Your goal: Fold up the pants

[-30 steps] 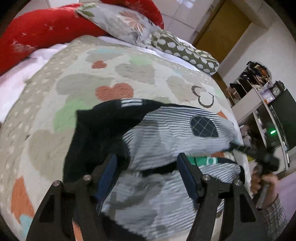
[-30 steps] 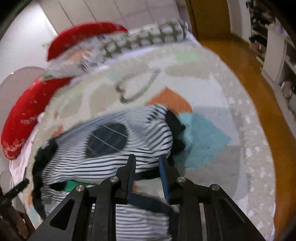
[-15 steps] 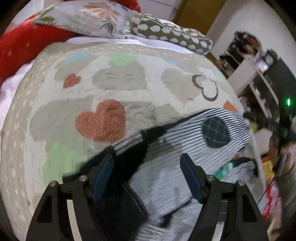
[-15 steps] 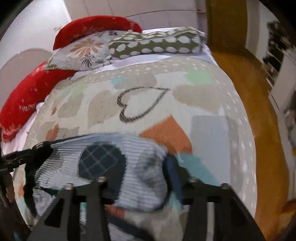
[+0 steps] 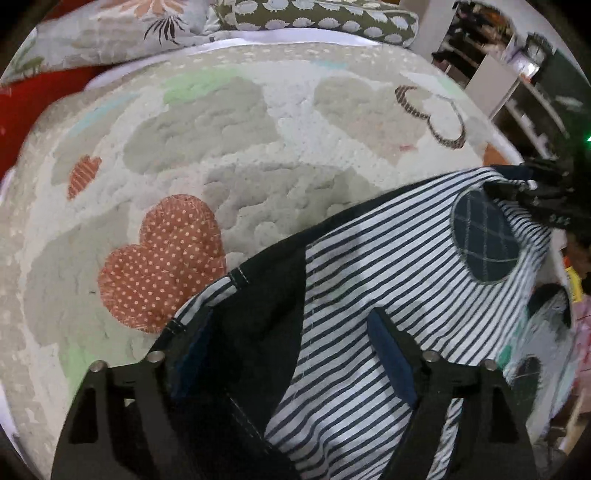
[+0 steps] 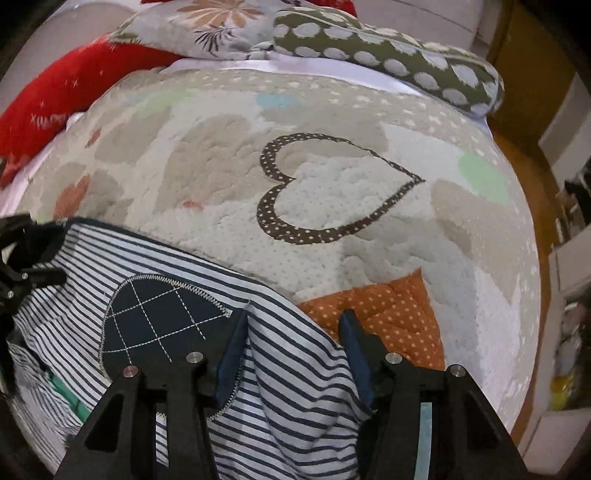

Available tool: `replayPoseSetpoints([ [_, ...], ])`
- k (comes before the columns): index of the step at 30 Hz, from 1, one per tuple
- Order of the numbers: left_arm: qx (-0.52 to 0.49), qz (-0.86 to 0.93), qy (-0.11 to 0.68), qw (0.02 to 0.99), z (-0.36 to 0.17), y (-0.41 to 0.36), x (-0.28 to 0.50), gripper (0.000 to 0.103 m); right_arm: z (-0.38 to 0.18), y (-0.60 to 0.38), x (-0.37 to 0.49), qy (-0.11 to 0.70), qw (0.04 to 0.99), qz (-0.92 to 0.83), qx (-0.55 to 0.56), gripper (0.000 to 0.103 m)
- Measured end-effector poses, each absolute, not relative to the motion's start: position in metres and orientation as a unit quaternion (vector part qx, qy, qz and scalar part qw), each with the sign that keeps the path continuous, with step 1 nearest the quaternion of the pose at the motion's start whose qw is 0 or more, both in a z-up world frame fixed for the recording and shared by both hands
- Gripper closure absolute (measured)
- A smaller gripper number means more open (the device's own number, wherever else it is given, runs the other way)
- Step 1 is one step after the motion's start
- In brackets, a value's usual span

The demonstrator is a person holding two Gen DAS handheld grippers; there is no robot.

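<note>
Navy-and-white striped pants point(image 5: 399, 280) with a dark checked oval patch point(image 5: 484, 240) and a black waistband part lie on a heart-patterned quilt point(image 5: 229, 147). My left gripper point(image 5: 291, 332) is open, its jaws wide apart over the black and striped cloth. In the right wrist view the pants point(image 6: 288, 373) bunch up between the open jaws of my right gripper point(image 6: 295, 325), which is not clamped on them. The right gripper also shows at the far right of the left wrist view point(image 5: 543, 199), at the pants' far edge.
Pillows line the head of the bed: a floral one point(image 6: 207, 26), a green dotted one point(image 6: 388, 48) and a red one point(image 6: 74, 85). The bed's right edge drops to a wooden floor point(image 6: 535, 173). Shelves point(image 5: 517, 74) stand beyond the bed.
Both grippers have moved toward the head of the bed and dropped closer to the quilt. The right gripper's jaws have opened wider. The pants now lie spread flatter.
</note>
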State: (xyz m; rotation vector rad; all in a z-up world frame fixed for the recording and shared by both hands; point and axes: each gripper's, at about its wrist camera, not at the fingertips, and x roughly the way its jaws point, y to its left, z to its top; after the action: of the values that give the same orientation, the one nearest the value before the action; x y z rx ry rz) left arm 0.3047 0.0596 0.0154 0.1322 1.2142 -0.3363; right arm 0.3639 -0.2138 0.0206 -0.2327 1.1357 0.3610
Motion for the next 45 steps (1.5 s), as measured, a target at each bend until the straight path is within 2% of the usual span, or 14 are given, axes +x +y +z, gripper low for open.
replayPoseSetpoints([
  [1,0.073,-0.157,0.56,0.811,0.019,0.057,0.301,0.055,0.021,-0.212,0.363,0.533,0.821,0.174,-0.11,0.072],
  [2,0.074,-0.155,0.556,0.813,0.022,0.057,0.299,0.079,0.021,-0.209,0.361,0.533,0.819,0.181,-0.11,0.09],
  [3,0.07,-0.153,0.553,0.816,0.025,0.059,0.298,0.101,0.021,-0.206,0.358,0.534,0.817,0.189,-0.11,0.097],
  [14,0.068,-0.129,0.493,0.858,0.082,0.063,0.251,0.1,0.069,-0.196,0.322,0.482,0.854,0.158,-0.116,0.098],
  [23,0.05,-0.117,0.438,0.89,0.121,0.068,0.18,0.1,0.104,-0.195,0.251,0.447,0.871,0.169,-0.112,0.098],
  [34,0.025,-0.112,0.419,0.901,0.117,0.068,0.109,0.1,0.103,-0.198,0.169,0.437,0.875,0.184,-0.101,0.098],
  [45,0.012,-0.08,0.434,0.897,0.101,0.068,0.089,0.1,0.086,-0.196,0.148,0.458,0.867,0.182,-0.069,0.098],
])
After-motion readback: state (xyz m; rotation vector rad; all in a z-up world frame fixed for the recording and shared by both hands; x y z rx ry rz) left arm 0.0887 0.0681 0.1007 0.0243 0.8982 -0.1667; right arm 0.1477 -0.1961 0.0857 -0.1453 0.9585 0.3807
